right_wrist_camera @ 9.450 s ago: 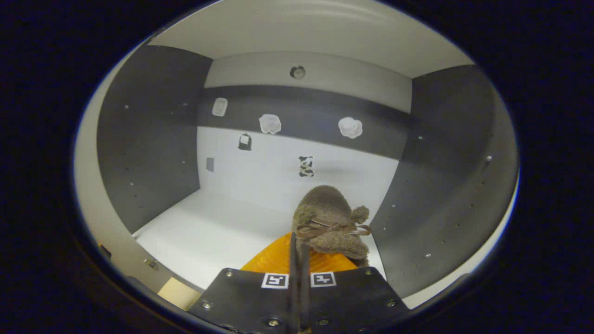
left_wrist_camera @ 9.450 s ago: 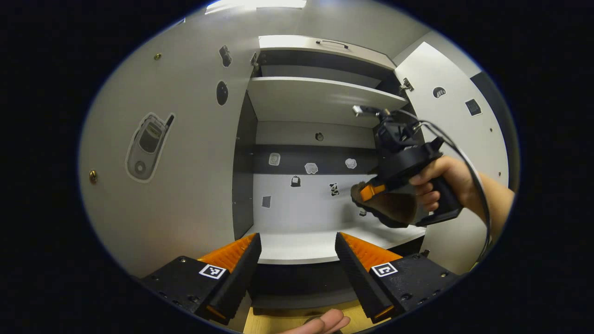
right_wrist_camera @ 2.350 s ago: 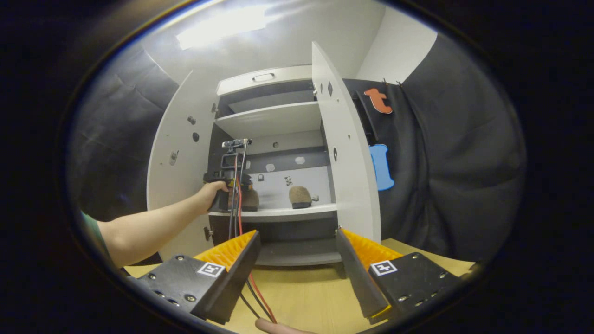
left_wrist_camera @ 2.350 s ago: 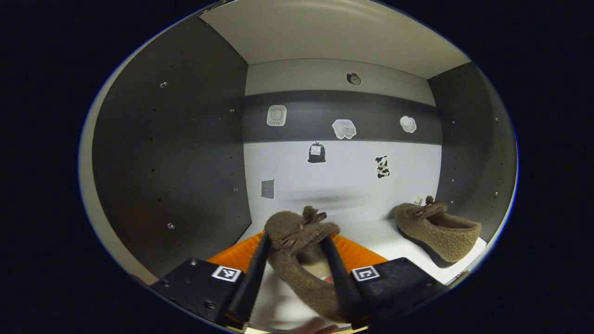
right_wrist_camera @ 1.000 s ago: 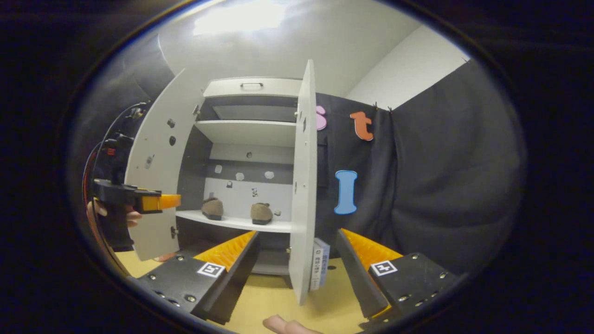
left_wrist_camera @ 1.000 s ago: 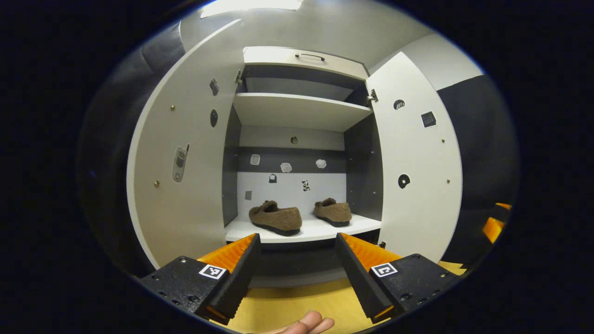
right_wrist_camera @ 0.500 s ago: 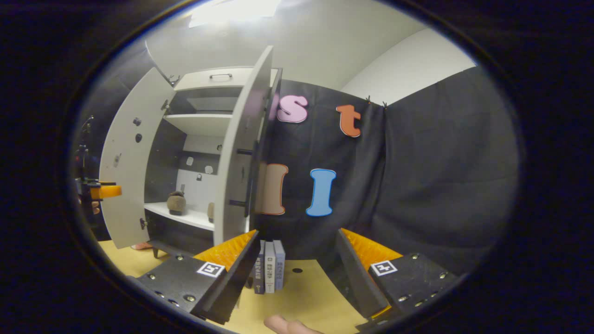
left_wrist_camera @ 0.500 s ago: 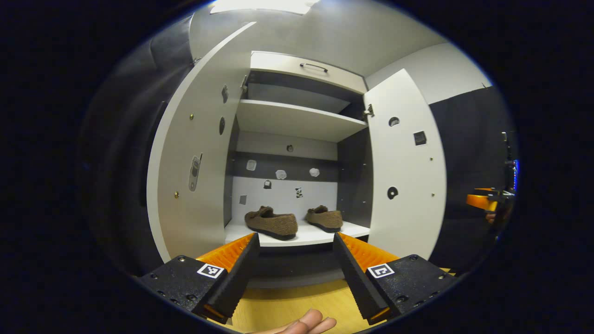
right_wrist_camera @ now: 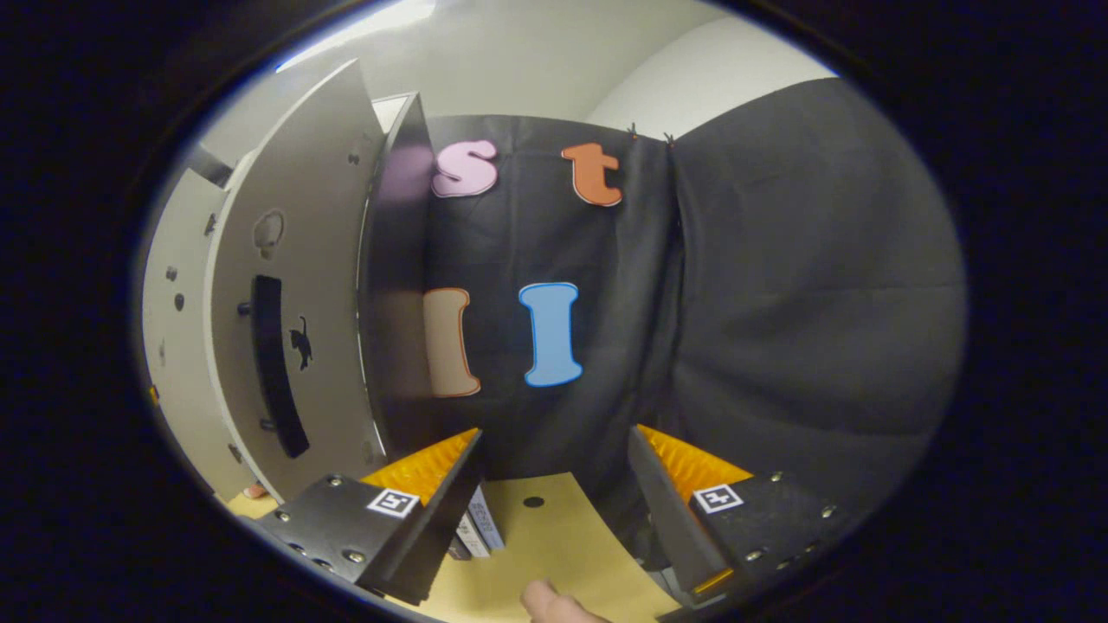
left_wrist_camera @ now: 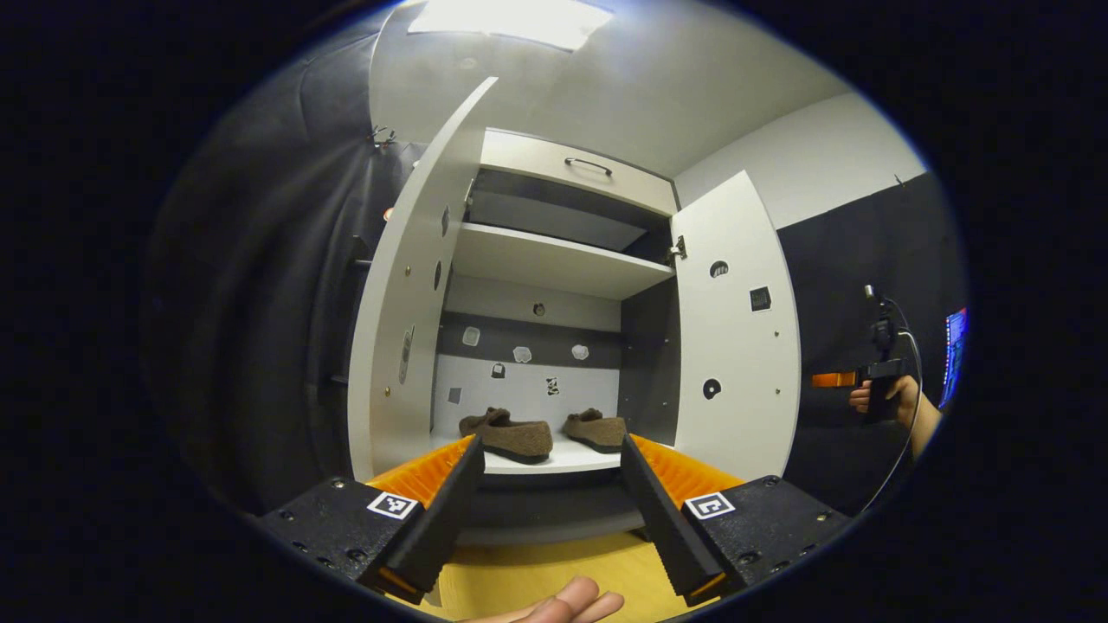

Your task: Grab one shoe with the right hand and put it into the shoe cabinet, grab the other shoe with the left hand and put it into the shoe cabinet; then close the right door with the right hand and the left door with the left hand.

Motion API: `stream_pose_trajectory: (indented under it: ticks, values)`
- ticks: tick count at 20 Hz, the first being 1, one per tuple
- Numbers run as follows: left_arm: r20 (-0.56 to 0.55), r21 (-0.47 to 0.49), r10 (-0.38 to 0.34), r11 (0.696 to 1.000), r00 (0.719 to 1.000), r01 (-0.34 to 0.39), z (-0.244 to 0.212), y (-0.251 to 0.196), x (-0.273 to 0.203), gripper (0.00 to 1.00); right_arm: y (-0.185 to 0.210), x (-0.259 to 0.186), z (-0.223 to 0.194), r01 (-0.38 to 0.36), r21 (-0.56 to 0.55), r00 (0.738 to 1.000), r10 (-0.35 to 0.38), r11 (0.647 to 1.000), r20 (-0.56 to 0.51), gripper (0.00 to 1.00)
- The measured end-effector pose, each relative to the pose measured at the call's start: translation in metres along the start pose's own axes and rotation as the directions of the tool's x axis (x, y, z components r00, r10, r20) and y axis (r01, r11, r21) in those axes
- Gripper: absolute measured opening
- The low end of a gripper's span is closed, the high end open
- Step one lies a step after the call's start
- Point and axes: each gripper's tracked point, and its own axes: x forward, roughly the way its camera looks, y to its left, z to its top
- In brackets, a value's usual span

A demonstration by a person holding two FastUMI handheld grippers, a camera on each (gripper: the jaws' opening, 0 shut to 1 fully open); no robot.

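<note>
Two brown fuzzy shoes, one on the left (left_wrist_camera: 511, 434) and one on the right (left_wrist_camera: 597, 428), rest on the lower shelf (left_wrist_camera: 554, 461) of the shoe cabinet. Both doors stand open: the left door (left_wrist_camera: 407, 294) and the right door (left_wrist_camera: 736, 346). My left gripper (left_wrist_camera: 545, 493) is open and empty, well in front of the cabinet. My right gripper (right_wrist_camera: 554, 510) is open and empty too, off to the right and behind the right door, whose outer face (right_wrist_camera: 299, 285) with its black handle (right_wrist_camera: 273, 368) shows at left. From the left gripper view the right gripper (left_wrist_camera: 835, 379) is held by a hand beyond the right door.
A wooden floor (right_wrist_camera: 554, 536) lies under both grippers. A few books (right_wrist_camera: 480, 523) stand at the foot of the cabinet's right side. Black cloth (right_wrist_camera: 779, 303) walls the booth on the right. An upper shelf (left_wrist_camera: 554, 260) and a top drawer with a handle (left_wrist_camera: 589, 164) sit above the shoes.
The left gripper has drawn back from the cabinet. The right gripper has swung right, around the right door's edge to its outer face. Both shoes stay on the shelf.
</note>
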Motion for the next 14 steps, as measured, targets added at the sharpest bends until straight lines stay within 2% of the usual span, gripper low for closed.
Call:
stream_pose_trajectory:
  ticks: [7,9,10,14]
  values:
    - [0.025,0.001,0.006,1.0,1.0,-0.006,0.006,0.001,-0.008,0.96,0.112,0.003,0.008,-0.188,-0.091,0.982,0.188,0.978,-0.006,0.99]
    - [0.026,0.009,0.001,1.0,1.0,-0.001,0.006,0.001,-0.008,0.94,0.121,0.003,0.017,-0.168,-0.099,0.985,0.17,0.981,0.012,0.99]
    - [0.022,0.007,-0.003,1.0,1.0,0.002,0.005,0.0,-0.008,0.96,0.124,0.004,0.019,-0.165,-0.091,0.986,0.167,0.982,0.014,0.9]
    - [0.013,-0.001,-0.008,1.0,1.0,0.008,0.004,-0.001,-0.011,0.96,0.151,-0.01,0.015,-0.181,-0.089,0.983,0.182,0.979,0.008,0.9]
